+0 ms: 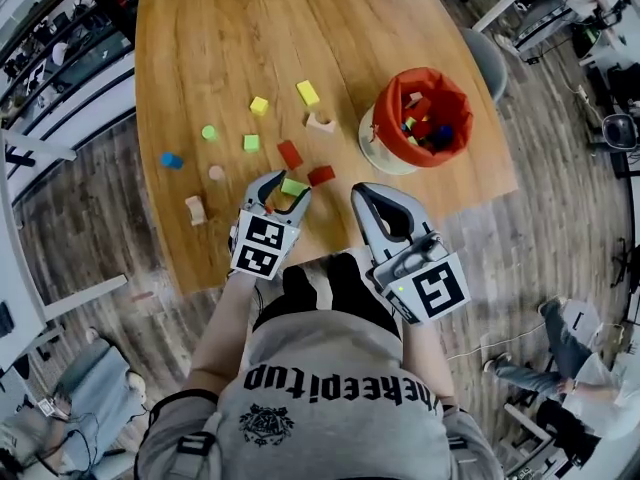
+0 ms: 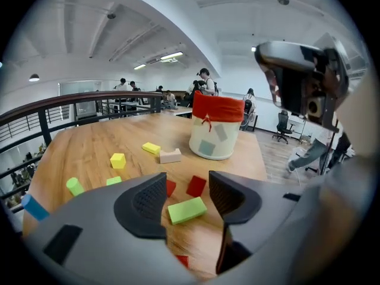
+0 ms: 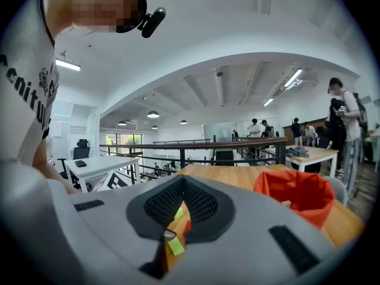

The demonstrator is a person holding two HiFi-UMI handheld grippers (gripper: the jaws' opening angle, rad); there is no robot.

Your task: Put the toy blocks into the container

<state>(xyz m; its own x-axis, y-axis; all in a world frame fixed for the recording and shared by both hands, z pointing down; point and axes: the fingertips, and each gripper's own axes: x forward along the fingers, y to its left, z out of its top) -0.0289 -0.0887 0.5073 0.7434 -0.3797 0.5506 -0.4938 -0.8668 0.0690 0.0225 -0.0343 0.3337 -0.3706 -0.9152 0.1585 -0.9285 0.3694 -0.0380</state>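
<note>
On the wooden table (image 1: 230, 28) lie several toy blocks: yellow ones (image 1: 307, 92), a beige arch (image 1: 320, 121), green ones (image 1: 251, 143), two red ones (image 1: 290, 154) and a blue one (image 1: 172, 160). The container, a white bucket with a red liner (image 1: 415, 120), stands at the right and holds several blocks. My left gripper (image 1: 284, 190) is open low over the table, its jaws on either side of a flat light-green block (image 2: 187, 210) without touching it. My right gripper (image 1: 375, 196) is shut and empty near the front edge, left of the bucket (image 3: 294, 195).
A pink cylinder (image 1: 216, 173) and a beige block (image 1: 195, 209) lie near the table's left edge. The bucket (image 2: 215, 126) stands close to the right edge. A grey chair (image 1: 488, 58) sits behind it. People and desks are in the background of the gripper views.
</note>
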